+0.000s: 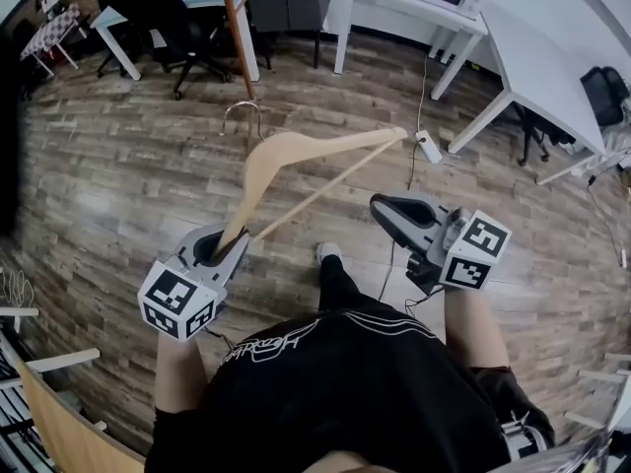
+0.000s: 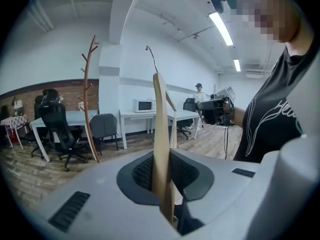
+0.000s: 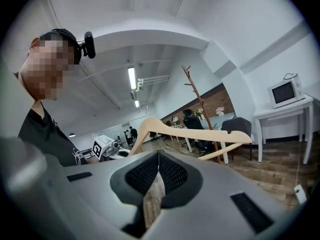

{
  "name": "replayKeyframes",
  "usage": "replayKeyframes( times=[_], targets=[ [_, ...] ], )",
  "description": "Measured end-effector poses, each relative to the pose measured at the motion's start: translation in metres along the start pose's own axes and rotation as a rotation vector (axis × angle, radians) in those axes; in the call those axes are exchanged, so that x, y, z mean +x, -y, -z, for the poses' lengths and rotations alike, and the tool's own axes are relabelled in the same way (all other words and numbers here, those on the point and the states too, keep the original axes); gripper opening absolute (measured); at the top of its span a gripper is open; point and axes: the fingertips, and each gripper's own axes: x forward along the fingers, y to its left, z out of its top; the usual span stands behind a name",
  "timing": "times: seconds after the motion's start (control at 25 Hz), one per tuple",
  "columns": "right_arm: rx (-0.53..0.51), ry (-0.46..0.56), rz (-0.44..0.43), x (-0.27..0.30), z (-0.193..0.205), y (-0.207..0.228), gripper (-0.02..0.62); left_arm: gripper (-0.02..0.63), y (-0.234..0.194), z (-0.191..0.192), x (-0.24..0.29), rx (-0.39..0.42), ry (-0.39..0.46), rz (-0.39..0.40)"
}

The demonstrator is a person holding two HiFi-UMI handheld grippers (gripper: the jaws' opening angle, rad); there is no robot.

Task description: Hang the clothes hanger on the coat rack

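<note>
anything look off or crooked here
Nothing spilled or broken. The wooden hanger is gripped by one end in the left hand-held gripper, so it juts out tilted, not yet hung on the coat rack.

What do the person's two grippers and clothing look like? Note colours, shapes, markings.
Left gripper and right gripper: smooth light-grey shells, dark mesh-textured pads, each carrying a cube of black-and-white square markers. The T-shirt is black, short-sleeved, with white line print.

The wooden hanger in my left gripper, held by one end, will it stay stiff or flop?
Probably stiff: the wooden hanger holds its shape though the left gripper clamps only one arm tip. Likely light, as that end grip carries it. Smooth wood might pivot in the jaws, and the metal hook may swivel.
</note>
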Motion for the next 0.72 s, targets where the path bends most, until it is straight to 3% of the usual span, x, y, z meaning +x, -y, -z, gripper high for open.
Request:
replayKeyframes(
  times=[0.28, 0.52, 0.72],
  targets=[
    [0.049, 0.006, -0.037, 0.039, -0.019, 0.097, 0.040, 0.037, -0.064, -0.027, 0.065, -0.021, -0.024, -0.013],
    [0.069, -0.046, -0.064, 0.080, -0.031, 0.186, 0.040, 0.035, -0.133, -0.061, 0.152, -0.034, -0.053, -0.018],
    [0.074, -0.070, -0.069, 0.094, -0.054, 0.255, 0.040, 0.035, -0.167, -0.094, 0.215, -0.020, -0.052, -0.010]
  ],
)
